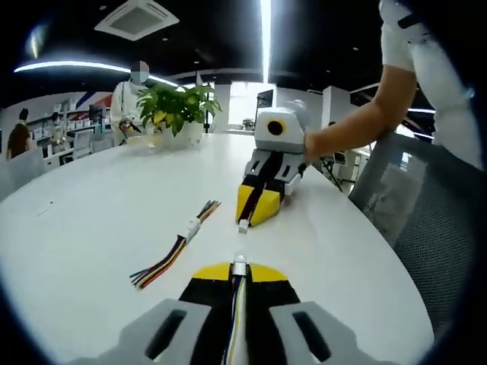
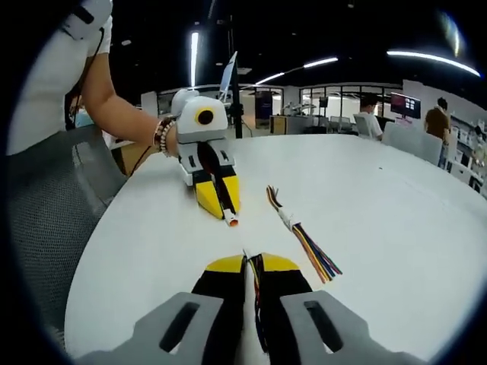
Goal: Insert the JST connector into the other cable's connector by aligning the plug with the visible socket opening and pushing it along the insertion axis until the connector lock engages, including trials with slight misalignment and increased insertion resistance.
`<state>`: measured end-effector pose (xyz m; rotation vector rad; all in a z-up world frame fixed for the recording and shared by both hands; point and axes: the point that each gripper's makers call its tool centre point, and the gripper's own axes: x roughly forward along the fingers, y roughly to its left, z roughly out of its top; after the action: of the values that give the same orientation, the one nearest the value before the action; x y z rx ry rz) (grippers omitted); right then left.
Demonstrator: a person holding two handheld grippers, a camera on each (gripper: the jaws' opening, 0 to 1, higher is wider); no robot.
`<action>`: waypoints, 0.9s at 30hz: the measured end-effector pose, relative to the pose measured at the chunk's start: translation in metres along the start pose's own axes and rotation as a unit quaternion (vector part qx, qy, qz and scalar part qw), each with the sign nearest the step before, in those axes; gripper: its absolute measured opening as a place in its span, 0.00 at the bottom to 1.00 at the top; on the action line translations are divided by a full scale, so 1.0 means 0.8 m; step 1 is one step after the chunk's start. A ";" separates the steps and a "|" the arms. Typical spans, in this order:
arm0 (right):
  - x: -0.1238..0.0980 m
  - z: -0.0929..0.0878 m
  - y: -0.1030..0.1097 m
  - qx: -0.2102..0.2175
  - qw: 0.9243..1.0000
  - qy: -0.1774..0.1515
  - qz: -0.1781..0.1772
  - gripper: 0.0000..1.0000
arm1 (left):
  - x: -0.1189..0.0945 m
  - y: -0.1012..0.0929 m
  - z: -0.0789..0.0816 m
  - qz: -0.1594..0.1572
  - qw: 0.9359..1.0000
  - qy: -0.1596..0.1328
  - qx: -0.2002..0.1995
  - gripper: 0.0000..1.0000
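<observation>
Presently, both grippers are resting low over a round white table [image 1: 91, 220], facing one another across a short gap. In the left gripper view, the left gripper [image 1: 240, 268] is clamping a cable [image 1: 237, 319] between its closed yellow-tipped jaws, with a small white connector [image 1: 240, 265] sticking out just past the tips. Across from it, the right gripper [image 1: 245, 222] is lying tilted down toward the table, a hand [image 1: 319, 144] holding its body, and a small white plug [image 1: 243, 225] is showing at its tips.

In the right gripper view, the right gripper [image 2: 249, 262] is holding its jaws pressed together on a thin bundle of wires [image 2: 257, 304]; the plug itself is too small to make out here. The left gripper [image 2: 230, 219] is pointing back, its connector [image 2: 231, 220] showing an orange-tinted end. The two connectors are lying apart, not mated.

A spare cable [image 1: 176, 251] with coloured wires and a white joint is lying loose on the table beside both grippers, touching neither. A potted plant [image 1: 176, 110] is standing at the far edge.
</observation>
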<state>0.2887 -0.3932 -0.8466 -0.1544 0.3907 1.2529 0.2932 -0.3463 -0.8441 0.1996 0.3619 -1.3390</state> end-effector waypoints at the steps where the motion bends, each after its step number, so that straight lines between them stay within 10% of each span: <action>1: 0.000 -0.001 0.000 -0.003 1.000 0.001 0.000 0.02 | 0.000 0.000 0.000 0.000 1.000 0.000 -0.001 0.00; 27: 0.006 0.026 0.013 -0.036 0.998 0.044 0.010 0.02 | -0.005 -0.003 0.023 -0.020 0.998 0.038 0.050 0.00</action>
<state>0.2843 -0.3787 -0.8286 -0.2680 0.4236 1.2846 0.2925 -0.3491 -0.8255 0.3288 0.3636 -1.3940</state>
